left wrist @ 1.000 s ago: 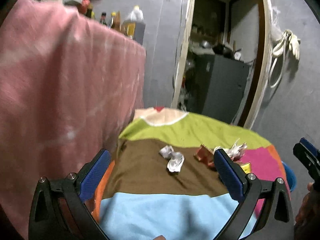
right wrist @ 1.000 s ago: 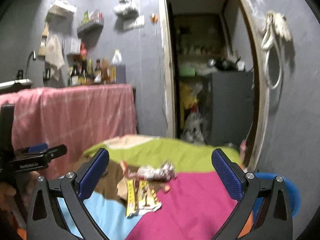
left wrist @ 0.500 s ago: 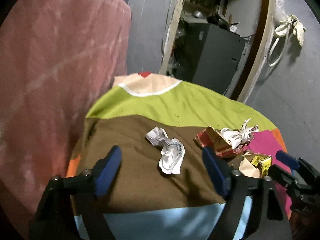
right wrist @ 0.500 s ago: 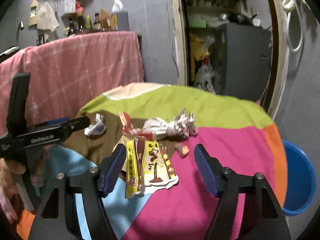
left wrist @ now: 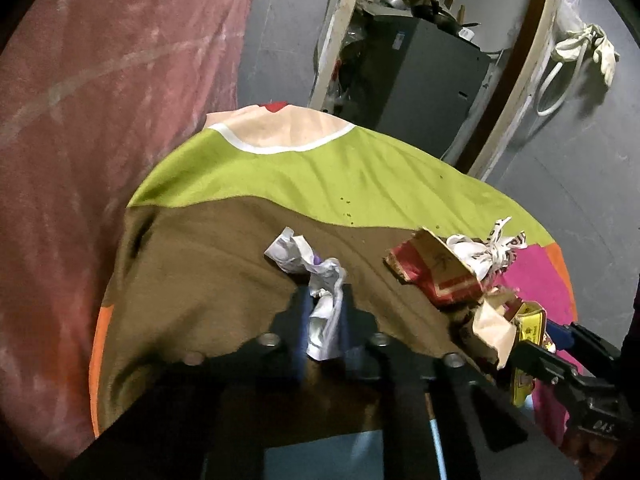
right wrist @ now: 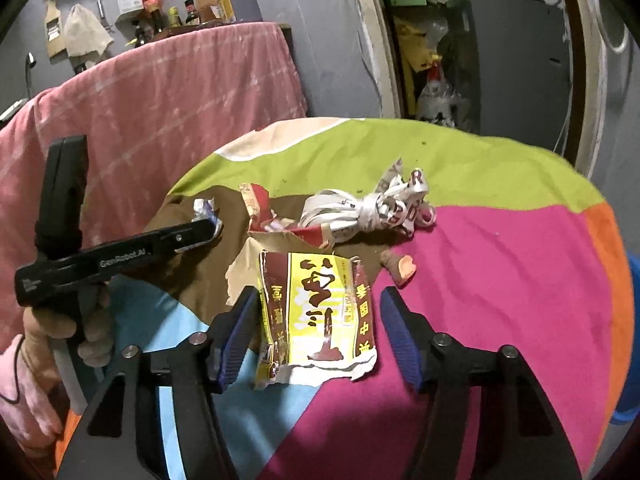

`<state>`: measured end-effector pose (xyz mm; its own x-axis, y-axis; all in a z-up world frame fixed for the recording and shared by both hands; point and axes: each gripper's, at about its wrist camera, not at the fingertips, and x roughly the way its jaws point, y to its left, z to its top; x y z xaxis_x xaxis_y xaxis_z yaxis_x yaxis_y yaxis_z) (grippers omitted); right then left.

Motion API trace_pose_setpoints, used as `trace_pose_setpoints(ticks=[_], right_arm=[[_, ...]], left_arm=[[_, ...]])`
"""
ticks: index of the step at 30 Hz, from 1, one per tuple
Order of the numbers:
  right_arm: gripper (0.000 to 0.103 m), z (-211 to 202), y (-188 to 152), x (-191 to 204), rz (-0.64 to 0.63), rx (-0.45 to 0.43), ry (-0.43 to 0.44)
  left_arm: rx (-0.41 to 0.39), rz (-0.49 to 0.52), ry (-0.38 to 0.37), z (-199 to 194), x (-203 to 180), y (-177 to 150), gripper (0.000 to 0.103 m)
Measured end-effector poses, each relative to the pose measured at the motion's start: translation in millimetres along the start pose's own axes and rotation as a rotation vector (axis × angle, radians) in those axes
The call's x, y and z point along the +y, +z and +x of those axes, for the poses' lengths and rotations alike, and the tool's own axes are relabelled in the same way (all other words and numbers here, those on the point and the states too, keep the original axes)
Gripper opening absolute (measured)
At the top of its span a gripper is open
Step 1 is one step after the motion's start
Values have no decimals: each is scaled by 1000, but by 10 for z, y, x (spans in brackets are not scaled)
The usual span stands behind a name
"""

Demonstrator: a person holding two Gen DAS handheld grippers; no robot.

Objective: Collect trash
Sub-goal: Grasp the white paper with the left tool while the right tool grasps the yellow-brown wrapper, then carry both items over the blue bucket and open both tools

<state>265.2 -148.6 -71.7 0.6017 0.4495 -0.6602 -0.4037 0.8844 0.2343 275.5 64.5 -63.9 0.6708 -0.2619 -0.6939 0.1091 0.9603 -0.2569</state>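
My left gripper point(left wrist: 324, 320) is shut on a crumpled white paper point(left wrist: 320, 280) lying on the brown part of the round table's multicoloured cloth point(left wrist: 280, 184). Its far end also shows in the right wrist view point(right wrist: 204, 210), beside the left gripper's side point(right wrist: 188, 236). My right gripper point(right wrist: 316, 332) is open, its blue pads either side of a torn yellow and brown wrapper point(right wrist: 320, 312) on the cloth. Beyond it lie a torn red carton point(right wrist: 280, 228), a knotted white printed wrapper point(right wrist: 372, 208) and a small orange scrap point(right wrist: 400, 268).
A pink cloth point(right wrist: 160, 112) hangs over a counter to the left, with bottles point(right wrist: 192, 12) on top. A blue bin point(right wrist: 632, 344) stands past the table's right edge. A doorway with a dark cabinet point(right wrist: 512, 60) lies behind the table.
My left gripper moved forward and down and closed on the white paper. My right gripper came lower and closer over the yellow wrapper, its jaws narrower but still open.
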Motion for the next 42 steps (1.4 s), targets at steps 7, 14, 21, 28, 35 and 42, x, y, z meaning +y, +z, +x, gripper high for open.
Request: trace_pose_setpoints(ticks=[7,14,21,28,35,42], right_arm=[[49,-82,-31,-21,14,-14,10],[49,-445,-98,19,0,-119,-15],[49,-1165,-93,67,-66,-398,-125],[49,-1887,-20,-64,-128,-635,-293],[49,-2428,-7,-425,-167,-779,-448],[50,-2750,-125,-896,-177,-859,-568]], left_arm=[[-34,0,-4,-147,-66,-64,5],[-112,27,-30,-491,-365,-246,5],[-289,108,-109,-903,-966,-281,5],[-502,200,-182,-1170,-1732,-231,5],[-675,246,-261,-1263,-2481,-232,5],[-757,293,-314,-1152,-3140,-255,5]])
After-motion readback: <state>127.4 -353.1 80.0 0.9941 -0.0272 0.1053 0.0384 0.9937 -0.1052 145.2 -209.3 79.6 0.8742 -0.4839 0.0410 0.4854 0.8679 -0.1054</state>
